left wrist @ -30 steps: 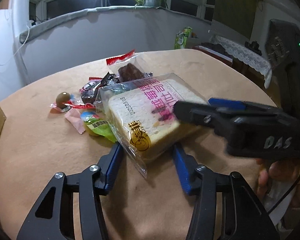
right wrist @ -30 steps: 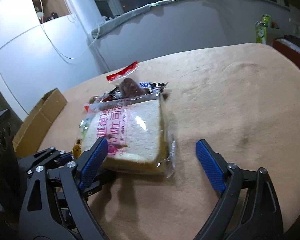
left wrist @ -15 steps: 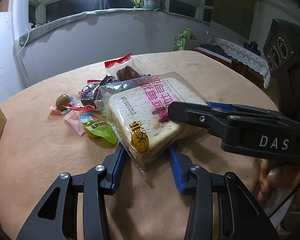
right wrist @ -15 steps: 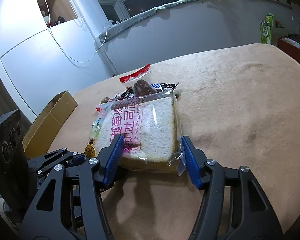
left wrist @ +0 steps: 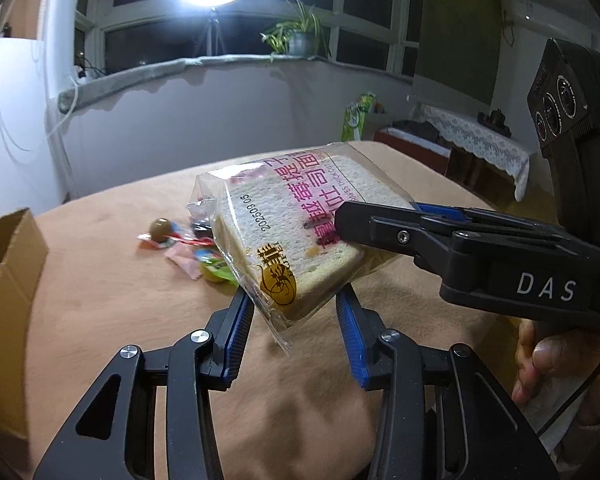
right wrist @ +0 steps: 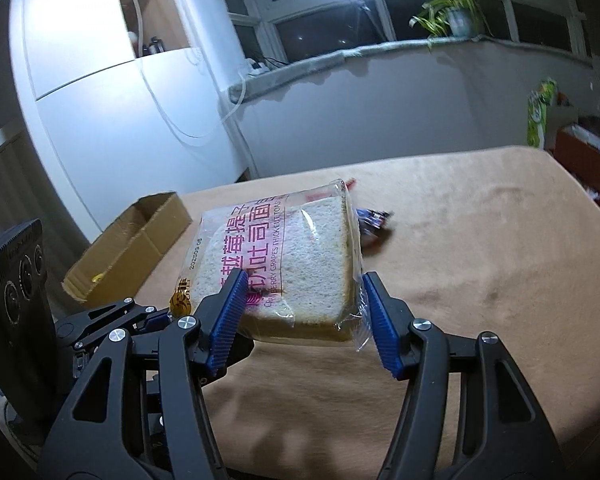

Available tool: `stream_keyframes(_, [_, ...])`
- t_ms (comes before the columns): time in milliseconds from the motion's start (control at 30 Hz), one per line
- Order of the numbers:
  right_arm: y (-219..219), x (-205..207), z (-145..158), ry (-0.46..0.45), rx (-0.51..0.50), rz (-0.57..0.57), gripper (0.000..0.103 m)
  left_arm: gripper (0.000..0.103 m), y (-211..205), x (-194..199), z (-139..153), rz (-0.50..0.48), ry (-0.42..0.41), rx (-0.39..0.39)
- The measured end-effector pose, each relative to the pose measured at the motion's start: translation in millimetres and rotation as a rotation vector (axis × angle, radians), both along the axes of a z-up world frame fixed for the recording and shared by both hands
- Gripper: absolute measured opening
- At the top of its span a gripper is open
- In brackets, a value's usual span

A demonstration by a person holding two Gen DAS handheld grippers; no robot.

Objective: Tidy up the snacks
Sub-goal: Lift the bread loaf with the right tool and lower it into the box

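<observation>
Both grippers are clamped on the bagged toast slice [right wrist: 284,264], which is up in the air above the tan table [right wrist: 480,280]. The right gripper [right wrist: 304,312] pinches its near edge, and the left gripper [left wrist: 296,320] has its corner. The small candy pile [left wrist: 188,248] sits on the table just behind the toast, with the cardboard box [right wrist: 128,244] off to the toast's left.

The table [right wrist: 480,248] to the right of the lifted bread [right wrist: 300,264] was left bare and open. The left side was blocked by an open box [right wrist: 132,248], and loose snacks [left wrist: 188,244] were scattered beyond the bread.
</observation>
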State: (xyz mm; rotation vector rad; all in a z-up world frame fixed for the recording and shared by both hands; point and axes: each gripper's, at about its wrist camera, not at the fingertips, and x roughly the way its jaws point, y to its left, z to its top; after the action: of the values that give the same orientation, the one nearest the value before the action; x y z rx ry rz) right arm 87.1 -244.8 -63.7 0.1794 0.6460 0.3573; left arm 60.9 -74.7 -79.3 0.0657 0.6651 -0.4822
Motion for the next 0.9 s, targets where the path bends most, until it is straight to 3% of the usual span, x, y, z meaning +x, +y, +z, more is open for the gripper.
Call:
stream_keyframes(433, [107, -1, 30, -0.048, -0.08, 0.16, 0.061, 0.041, 81, -20, 19, 0.153, -0.047, -0.061])
stream_keyframes(900, [271, 22, 24, -0.055, -0.156, 0.416, 0.061, 0.041, 210, -35, 9, 0.406, -0.044, -0.13])
